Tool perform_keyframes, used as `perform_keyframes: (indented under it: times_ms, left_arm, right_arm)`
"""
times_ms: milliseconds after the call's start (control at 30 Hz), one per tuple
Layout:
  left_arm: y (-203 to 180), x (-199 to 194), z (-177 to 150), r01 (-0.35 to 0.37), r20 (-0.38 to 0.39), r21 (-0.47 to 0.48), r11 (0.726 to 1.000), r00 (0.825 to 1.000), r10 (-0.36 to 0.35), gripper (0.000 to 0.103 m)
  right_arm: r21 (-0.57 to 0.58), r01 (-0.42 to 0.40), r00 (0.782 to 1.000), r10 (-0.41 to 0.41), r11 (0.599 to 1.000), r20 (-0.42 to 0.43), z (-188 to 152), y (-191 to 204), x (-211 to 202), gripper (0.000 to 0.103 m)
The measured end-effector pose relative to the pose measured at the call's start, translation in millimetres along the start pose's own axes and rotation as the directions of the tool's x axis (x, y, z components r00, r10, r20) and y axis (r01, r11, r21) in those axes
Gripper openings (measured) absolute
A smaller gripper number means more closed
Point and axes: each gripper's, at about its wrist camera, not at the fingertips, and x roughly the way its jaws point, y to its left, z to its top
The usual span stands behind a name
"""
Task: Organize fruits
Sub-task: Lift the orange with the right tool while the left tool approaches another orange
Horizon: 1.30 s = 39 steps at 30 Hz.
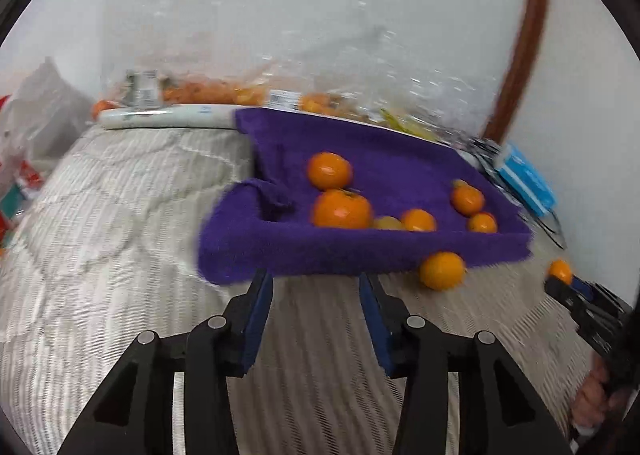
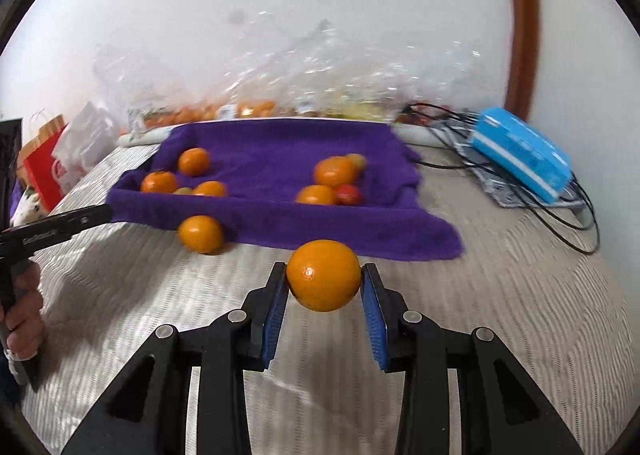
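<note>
Right wrist view is showing the right gripper [image 2: 324, 287] squeezing an orange [image 2: 323, 275] between its blue pads, up above the striped bed cover [image 2: 500, 295], near the purple towel [image 2: 280, 151] where more fruits are sitting. Left wrist view is blurry: the left gripper [image 1: 316, 287] is standing open with nothing in it, its tips just touching the towel's front edge, and a loose orange [image 1: 442, 270] is lying beside that edge. Clear bags [image 2: 280, 87] behind are too fuzzy to read
</note>
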Motion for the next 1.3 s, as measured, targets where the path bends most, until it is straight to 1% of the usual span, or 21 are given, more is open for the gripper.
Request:
perform_keyframes:
  times_ms: [33,100,167,267,367,467,567,700,900,1300]
  left_arm:
    - [-5.2,-0.3,0.1,0.011,-0.01,0.011,1.0,1.0,-0.011,0.044]
    - [-20.5,-3.2,-0.3,0.04,-0.004,0.037,0.999,0.999,-0.04,0.05]
    - [-36.5,-3.8,0.5,0.067,-0.002,0.07,0.995,0.998,-0.067,0.053]
    - [-57.7,1.4,5.8,0.078,-0.009,0.112,0.991,0.997,-0.078,0.055]
    - [-69.1,8.6,8.8,0.08,-0.024,0.124,0.989,0.997,-0.077,0.055]
    - [-70.9,16.2,8.5,0.07,-0.04,0.102,0.992,0.997,-0.066,0.055]
    - [-66.0,21.9,7.8,0.071,-0.053,0.061,0.996,0.996,-0.068,0.055]
    - [-61.4,22.8,8.8,0.078,-0.058,0.032,0.996,0.995,-0.076,0.055]
    - [-62.4,25.0,8.9,0.081,-0.066,0.024,0.996,0.995,-0.079,0.055]
    - [-69.6,35.8,8.3,0.082,-0.095,0.009,0.997,0.992,-0.081,0.055]
  right_arm:
    - [0.007,0.004,1.0,-0.004,1.0,-0.001,-1.2,-3.8,-0.1,0.037]
    - [0.04,-0.004,1.0,0.004,0.999,-0.004,-0.7,-15.8,0.2,0.037]
    - [0.055,0.004,1.0,-0.004,0.998,0.002,-1.3,-22.2,-1.3,0.037]
    - [0.062,0.006,1.0,-0.006,0.998,0.002,-2.1,-26.1,-1.2,0.037]
    - [0.067,-0.009,1.0,0.008,0.998,0.01,-2.7,-27.2,-2.8,0.037]
    - [0.065,-0.023,1.0,0.022,0.998,0.017,-3.1,-27.5,-3.7,0.037]
    - [0.064,-0.032,0.999,0.03,0.997,0.028,-3.5,-26.8,-6.0,0.037]
    - [0.071,-0.044,0.999,0.042,0.996,0.034,-3.6,-28.1,-6.8,0.037]
    - [0.092,-0.059,0.998,0.056,0.994,0.034,-3.8,-31.9,-6.2,0.037]
    - [0.091,-0.075,0.996,0.07,0.993,0.053,-4.2,-32.6,-9.0,0.037]
